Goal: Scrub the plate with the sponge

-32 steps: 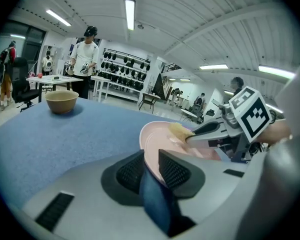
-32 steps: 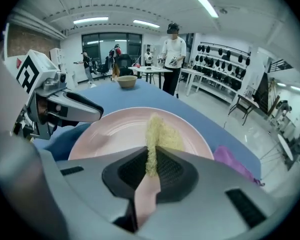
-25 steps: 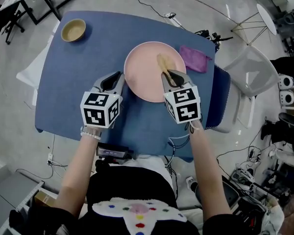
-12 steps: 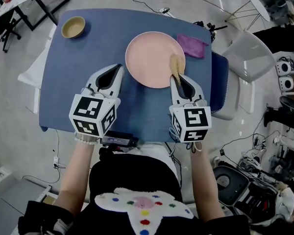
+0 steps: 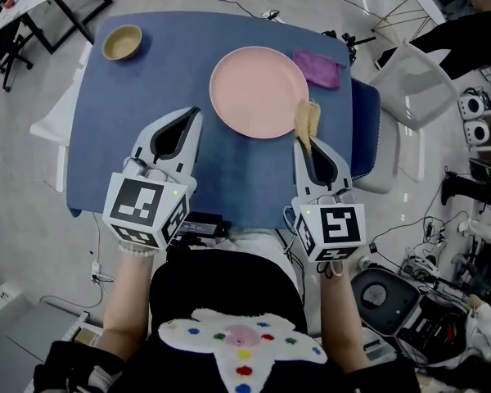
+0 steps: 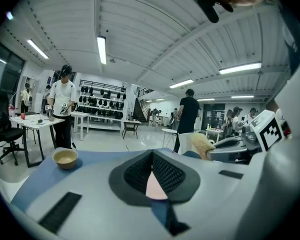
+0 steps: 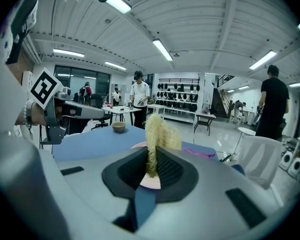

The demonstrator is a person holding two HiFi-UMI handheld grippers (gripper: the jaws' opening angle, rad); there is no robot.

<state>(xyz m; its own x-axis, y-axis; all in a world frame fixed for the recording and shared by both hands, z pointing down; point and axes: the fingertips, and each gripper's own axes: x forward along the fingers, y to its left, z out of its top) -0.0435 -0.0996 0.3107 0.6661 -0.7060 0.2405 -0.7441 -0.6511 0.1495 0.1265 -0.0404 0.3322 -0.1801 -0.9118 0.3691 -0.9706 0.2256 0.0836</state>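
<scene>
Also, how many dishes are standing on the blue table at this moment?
2. A pink plate lies at the far middle of the table, and a small tan bowl stands at its far left corner. No other dish seems hidden.

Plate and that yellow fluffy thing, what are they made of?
The pink plate looks like smooth plastic or glazed ceramic: even colour, soft sheen; I can't tell which. The yellow sponge, pinched in the right claw, looks like a fibrous, loofah-like scrubber: its edge is fuzzy and stringy.
</scene>
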